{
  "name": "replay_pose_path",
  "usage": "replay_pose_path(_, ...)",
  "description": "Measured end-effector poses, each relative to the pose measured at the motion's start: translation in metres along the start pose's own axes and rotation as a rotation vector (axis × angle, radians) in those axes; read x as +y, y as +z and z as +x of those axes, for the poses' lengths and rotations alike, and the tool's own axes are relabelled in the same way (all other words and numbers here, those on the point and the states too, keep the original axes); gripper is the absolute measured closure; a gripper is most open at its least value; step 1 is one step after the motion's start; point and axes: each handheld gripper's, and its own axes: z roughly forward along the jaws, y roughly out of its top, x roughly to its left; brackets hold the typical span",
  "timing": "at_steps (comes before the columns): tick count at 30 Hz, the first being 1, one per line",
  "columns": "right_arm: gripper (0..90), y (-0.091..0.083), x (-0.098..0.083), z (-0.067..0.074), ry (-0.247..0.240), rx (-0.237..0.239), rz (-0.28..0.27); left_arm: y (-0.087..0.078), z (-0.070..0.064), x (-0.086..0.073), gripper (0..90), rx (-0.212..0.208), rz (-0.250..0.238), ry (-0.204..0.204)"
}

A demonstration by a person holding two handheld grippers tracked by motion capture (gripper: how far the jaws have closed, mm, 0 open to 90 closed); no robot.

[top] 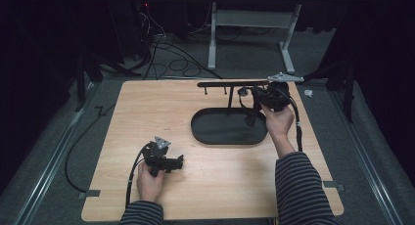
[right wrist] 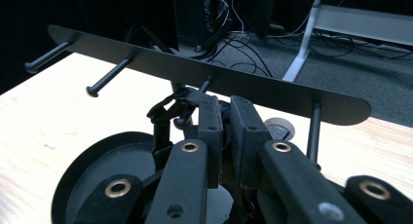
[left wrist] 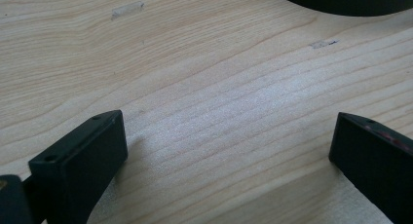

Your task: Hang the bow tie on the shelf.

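Note:
A black stand sits at the back right of the wooden table [top: 147, 107]: an oval base tray [top: 215, 129] and a post bearing a flat bar [top: 230, 83] with several pegs. My right gripper [top: 252, 94] is at the bar's right part, over the tray. In the right gripper view its jaws [right wrist: 225, 107] are shut on a black strap [right wrist: 168, 107] that loops by a peg under the bar [right wrist: 243, 85]. A small round grey part [right wrist: 280, 129] shows behind the jaws. My left gripper [top: 177, 162] rests low at the table's front left, open [left wrist: 229, 136] over bare wood.
Beyond the table's far edge are a white metal frame [top: 213, 39] and loose cables [top: 166, 58] on the grey floor. A small white object [top: 308, 93] lies off the right rear corner. Bits of tape [left wrist: 127, 9] mark the wood near the left gripper.

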Motion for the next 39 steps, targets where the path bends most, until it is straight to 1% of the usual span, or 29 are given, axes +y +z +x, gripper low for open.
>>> replay_pose_path(2,85.5,0.001,0.000,0.000,0.002,-0.002,-0.002,0.000,0.000,0.000,0.8,0.000,0.000,0.000)
replay_pose_path(3,85.3,0.004,-0.001,-0.001,0.014,-0.009,-0.004,0.000,0.000,0.000,0.8,0.000,0.000,0.000)
replay_pose_path(5,85.0,0.007,-0.002,-0.002,0.019,-0.013,0.001,0.000,0.000,0.000,0.8,0.000,0.000,0.000)
replay_pose_path(10,83.7,0.010,-0.003,-0.001,0.024,-0.006,0.005,0.000,0.000,0.000,0.8,0.000,0.000,0.000)
replay_pose_path(13,79.0,0.012,-0.005,-0.001,0.033,0.004,0.016,0.000,0.000,0.000,0.8,0.000,0.000,0.000)
replay_pose_path(16,78.6,0.012,-0.005,-0.002,0.034,0.011,0.017,0.000,0.000,0.000,0.8,0.000,0.000,0.000)
replay_pose_path(18,78.3,0.010,-0.004,-0.003,0.030,0.011,0.014,0.000,0.000,0.000,0.8,0.000,0.000,0.000)
replay_pose_path(20,76.7,0.007,-0.004,-0.004,0.036,0.016,0.009,0.000,0.000,0.000,0.8,0.000,0.000,0.000)
replay_pose_path(23,70.7,0.002,-0.005,-0.005,0.034,0.026,0.003,0.000,0.000,0.000,0.8,0.000,0.000,0.000)
replay_pose_path(24,70.7,0.002,-0.005,-0.005,0.034,0.026,0.003,0.000,0.000,0.000,0.8,0.000,0.000,0.000)
replay_pose_path(25,67.8,-0.003,-0.007,-0.006,0.045,0.040,-0.005,0.000,0.000,0.000,0.8,0.000,0.000,0.000)
replay_pose_path(26,66.9,-0.005,-0.007,-0.007,0.047,0.040,-0.010,0.000,0.000,0.000,0.8,0.000,0.000,0.000)
replay_pose_path(28,66.7,-0.011,-0.009,-0.008,0.045,0.028,-0.023,0.000,0.000,0.000,0.8,-0.001,0.000,0.000)
replay_pose_path(30,66.1,-0.015,-0.011,-0.011,0.049,0.027,-0.037,0.000,0.000,0.000,0.8,-0.001,0.000,0.000)
replay_pose_path(35,65.3,-0.022,-0.013,-0.015,0.060,0.027,-0.039,0.000,0.000,0.000,0.8,-0.001,-0.001,0.000)
replay_pose_path(39,64.2,-0.030,-0.015,-0.018,0.050,0.030,-0.035,0.000,0.000,0.000,0.8,-0.001,0.000,0.000)
